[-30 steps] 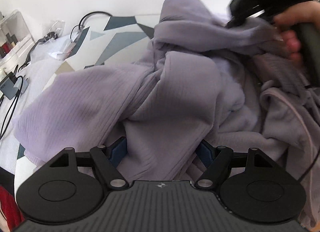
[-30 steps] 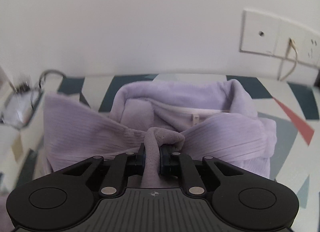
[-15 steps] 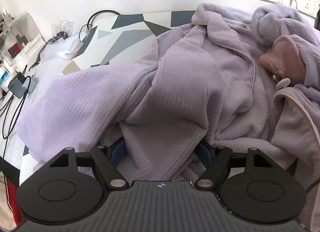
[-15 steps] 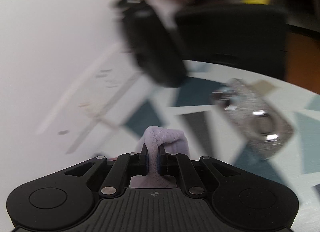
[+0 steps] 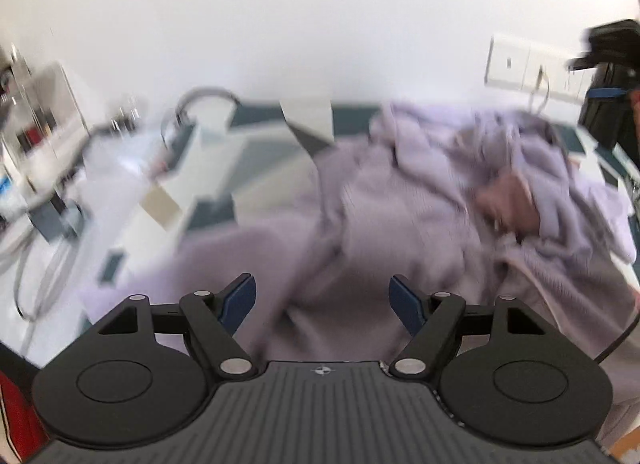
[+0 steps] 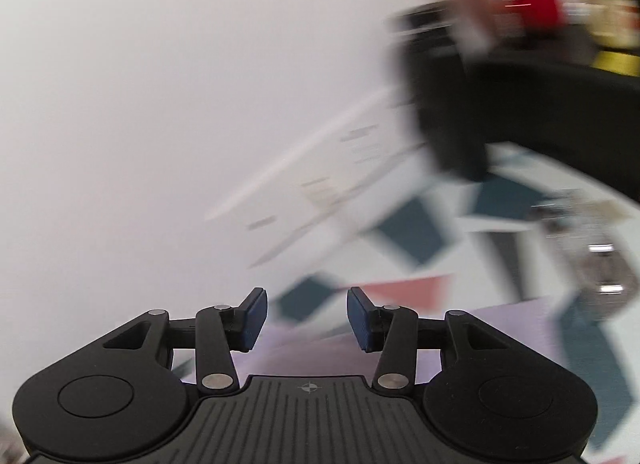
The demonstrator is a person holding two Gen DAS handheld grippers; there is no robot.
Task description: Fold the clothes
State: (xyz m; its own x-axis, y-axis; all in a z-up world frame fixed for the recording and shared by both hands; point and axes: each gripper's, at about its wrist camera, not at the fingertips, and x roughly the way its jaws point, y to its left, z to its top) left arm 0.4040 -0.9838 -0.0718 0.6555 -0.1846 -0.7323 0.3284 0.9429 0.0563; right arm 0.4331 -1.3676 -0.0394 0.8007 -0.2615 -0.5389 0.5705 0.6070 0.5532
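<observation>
Right gripper (image 6: 307,314) jaws just opening, nothing between; left gripper (image 5: 322,298) standing wide above lilac garment (image 5: 400,224); spreading step, regrasp edge next

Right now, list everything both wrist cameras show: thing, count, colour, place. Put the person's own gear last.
hooded garment: one, lilac, crumpled on the table's right half
table: one, white with grey-blue geometric patches, under the garment
wall sockets: one row, white, on the wall at right
cable: one, grey, looped at the table's far left
clear organiser: one, blurred, far left
left gripper: black, blue pads, open above the garment
right gripper: black, blue pads, just opened, nothing between them
</observation>
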